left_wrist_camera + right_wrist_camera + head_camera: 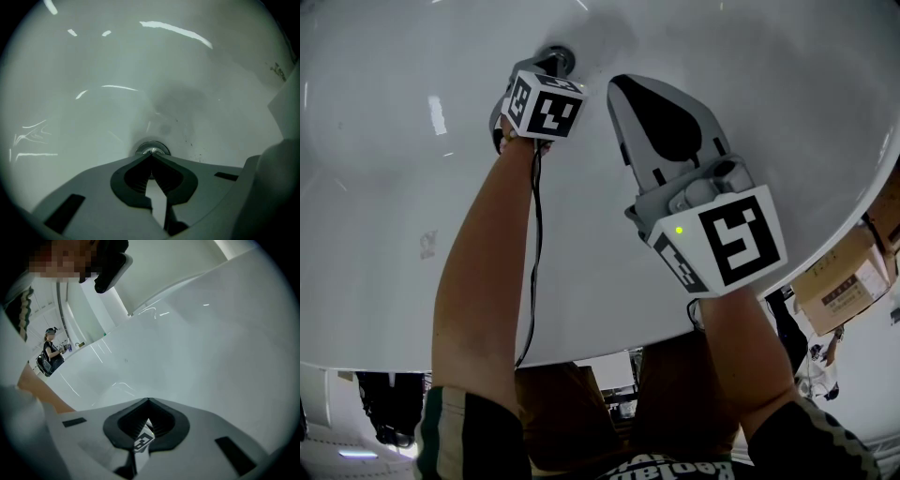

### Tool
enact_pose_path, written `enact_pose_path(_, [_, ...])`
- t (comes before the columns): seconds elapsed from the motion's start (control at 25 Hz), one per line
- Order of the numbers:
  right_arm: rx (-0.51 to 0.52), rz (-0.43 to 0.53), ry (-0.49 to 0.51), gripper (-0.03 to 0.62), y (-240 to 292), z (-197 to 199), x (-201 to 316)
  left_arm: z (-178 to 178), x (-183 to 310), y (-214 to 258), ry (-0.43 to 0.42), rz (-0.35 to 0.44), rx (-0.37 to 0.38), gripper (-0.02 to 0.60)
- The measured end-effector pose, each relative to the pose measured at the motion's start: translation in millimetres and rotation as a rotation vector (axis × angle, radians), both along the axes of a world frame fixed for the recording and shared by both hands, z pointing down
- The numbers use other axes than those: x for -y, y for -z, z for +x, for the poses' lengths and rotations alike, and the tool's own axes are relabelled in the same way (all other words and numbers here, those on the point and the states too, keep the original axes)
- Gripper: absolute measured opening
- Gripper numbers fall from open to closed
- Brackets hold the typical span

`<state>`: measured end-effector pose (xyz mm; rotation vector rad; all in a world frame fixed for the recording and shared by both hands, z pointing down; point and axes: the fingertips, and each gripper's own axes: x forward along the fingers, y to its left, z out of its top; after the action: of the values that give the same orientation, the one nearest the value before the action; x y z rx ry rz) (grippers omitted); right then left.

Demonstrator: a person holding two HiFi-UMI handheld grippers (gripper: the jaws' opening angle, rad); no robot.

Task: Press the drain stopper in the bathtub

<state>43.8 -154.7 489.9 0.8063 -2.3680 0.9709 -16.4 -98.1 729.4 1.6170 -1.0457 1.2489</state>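
The left hand-held gripper point(151, 158) pointed down into the white bathtub point(93, 117), its jaws closed tip to tip with nothing between them. The tips were right at the near rim of the round chrome drain stopper point(152, 149), which sat in the tub's floor. The right hand-held gripper point(148, 401) hung higher inside the tub, just beside the left, jaws likewise pressed together and empty.
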Motion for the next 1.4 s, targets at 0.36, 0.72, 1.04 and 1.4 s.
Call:
enact_pose_path(0.36, [-0.006, 0.014, 0.000, 0.014, 4.8, 5.0, 2.9, -0.8, 2.9, 4.0, 0.061, -0.002, -0.043, 0.006])
enact_pose_path(0.72, [0.001, 0.034, 0.007, 0.014, 41.0, 1.8, -0.1, -2.4, 8.8, 32.0, 0.085, 0.018, -0.066, 0.005])
enact_pose_path(1.04, [-0.004, 0.053, -0.022, 0.014, 70.9, 10.3, 3.1, -1.0, 8.8, 75.0, 0.066, 0.048, -0.066, 0.005])
enact_pose_path(1.4, [-0.015, 0.075, -0.024, 0.014, 120.0, 17.6, -1.0, -12.9, 14.7, 150.5, 0.066, 0.107, -0.051, 0.005])
